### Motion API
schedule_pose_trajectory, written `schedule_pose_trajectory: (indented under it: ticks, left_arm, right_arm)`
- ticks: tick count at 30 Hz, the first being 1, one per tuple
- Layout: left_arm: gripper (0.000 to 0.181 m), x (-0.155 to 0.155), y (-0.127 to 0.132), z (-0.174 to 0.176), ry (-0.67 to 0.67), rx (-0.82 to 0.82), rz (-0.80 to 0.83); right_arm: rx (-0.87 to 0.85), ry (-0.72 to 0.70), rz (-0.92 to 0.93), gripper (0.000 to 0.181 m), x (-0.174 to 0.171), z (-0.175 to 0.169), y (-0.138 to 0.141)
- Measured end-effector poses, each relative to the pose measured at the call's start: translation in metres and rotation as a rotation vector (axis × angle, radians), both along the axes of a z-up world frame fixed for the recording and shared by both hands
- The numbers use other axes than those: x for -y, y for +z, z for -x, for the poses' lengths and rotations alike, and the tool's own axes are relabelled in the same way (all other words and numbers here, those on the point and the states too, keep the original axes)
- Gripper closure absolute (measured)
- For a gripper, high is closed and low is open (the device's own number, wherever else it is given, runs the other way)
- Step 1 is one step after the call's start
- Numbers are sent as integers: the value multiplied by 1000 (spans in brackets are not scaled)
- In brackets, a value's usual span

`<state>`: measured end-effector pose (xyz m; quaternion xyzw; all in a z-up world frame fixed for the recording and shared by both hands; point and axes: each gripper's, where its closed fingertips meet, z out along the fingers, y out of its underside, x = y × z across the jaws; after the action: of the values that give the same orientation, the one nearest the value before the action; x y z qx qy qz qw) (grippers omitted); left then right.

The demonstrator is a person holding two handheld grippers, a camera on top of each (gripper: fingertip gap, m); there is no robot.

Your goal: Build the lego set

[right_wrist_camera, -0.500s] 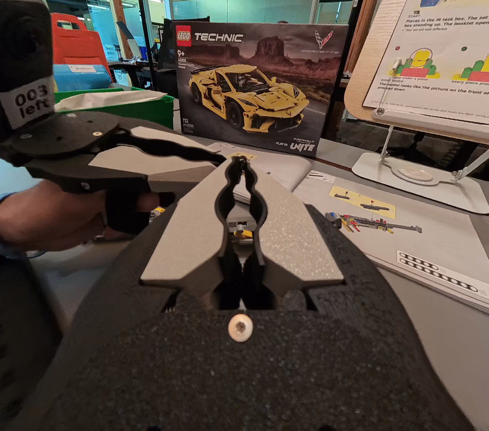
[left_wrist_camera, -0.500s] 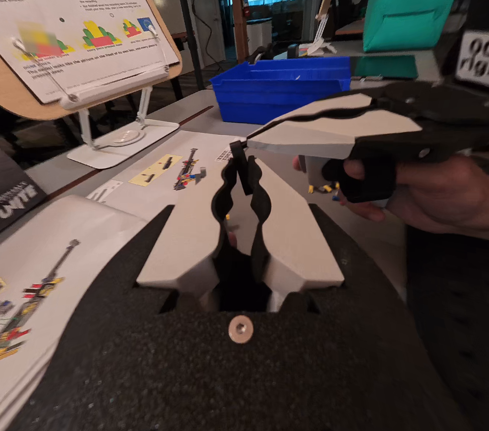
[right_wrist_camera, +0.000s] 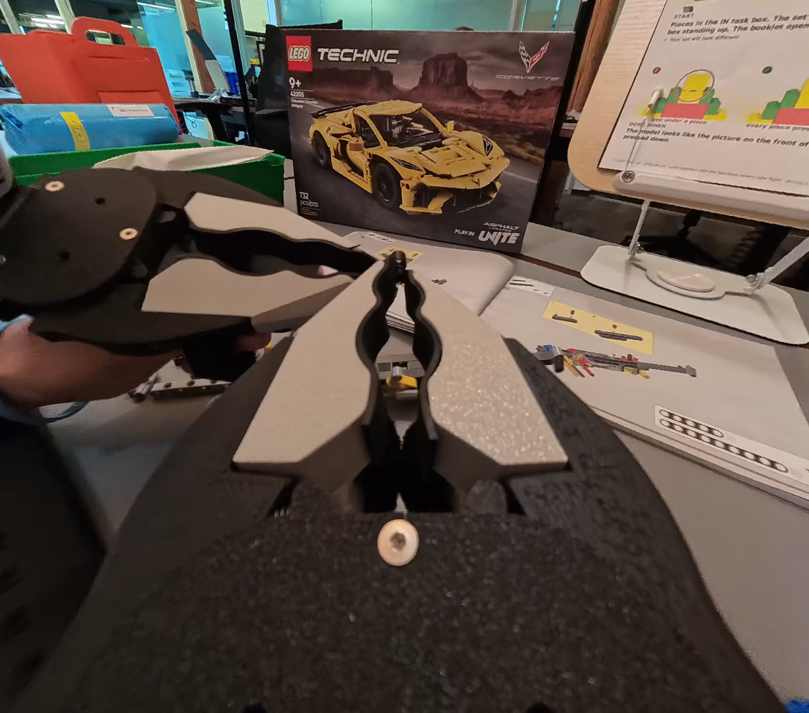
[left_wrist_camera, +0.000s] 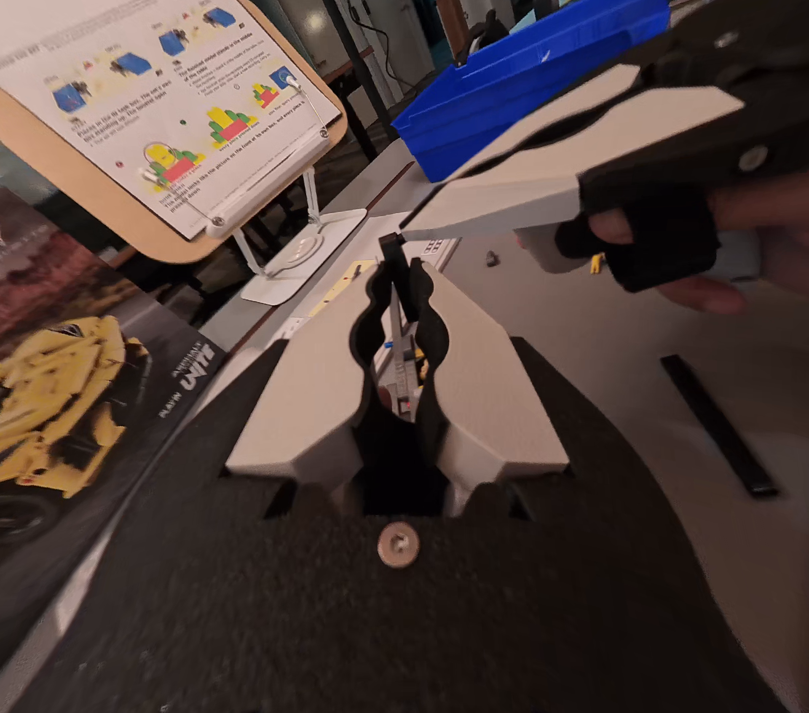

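While clamping a slim black piece (left_wrist_camera: 393,252) in the left hand-held gripper (left_wrist_camera: 398,272), tips closed hard on its lower half, holding it raised just in front of the set box (right_wrist_camera: 416,132), clear of the grey counter (right_wrist_camera: 722,560). Nipping its upper end with the right hand-held gripper (right_wrist_camera: 396,269), tips pressed together there, though whether on the piece itself or on a pin seated in it, too small to tell. Judging it as light, rigid, smooth plastic: probably not crushing under the tips, but likely twisting or popping free if squeezed off-centre. Best gripping it across the flat sides near the middle, leaving the end free for joining and pushing straight along the axis. Leaving the part-built grey and yellow assembly (right_wrist_camera: 402,374) lying on the counter in front of the box, below both sets of tips. Keeping the open instruction booklet (right_wrist_camera: 613,364) flat to the right of the box, with the stand holding a printed sheet (right_wrist_camera: 700,79) farther right again. Working in a bright, glass-walled workshop, with a green bin (right_wrist_camera: 131,162) sitting left of the box and a blue bin (left_wrist_camera: 547,79) waiting well off to its right.
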<state>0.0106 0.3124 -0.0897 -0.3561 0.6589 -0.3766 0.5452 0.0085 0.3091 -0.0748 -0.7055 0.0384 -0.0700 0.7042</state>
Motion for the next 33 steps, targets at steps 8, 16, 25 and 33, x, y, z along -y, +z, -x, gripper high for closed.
schedule_pose_trajectory:
  ticks: [8, 16, 25, 33]
  left_arm:
    - [174, 3, -1, 5, -89, -36, 180]
    - [175, 4, -2, -1, -133, -94, 448]
    - [174, 7, -4, 1, -124, -77, 378]
    - [174, 5, -6, 3, -58, -28, 55]
  right_arm:
    - [228, -20, 36, 178, 0, 3, -2]
    - [361, -122, 88, 178, -1, -2, -2]
    - [318, -100, 79, 178, -1, -1, -3]
    - [157, -10, 57, 178, 0, 1, -6]
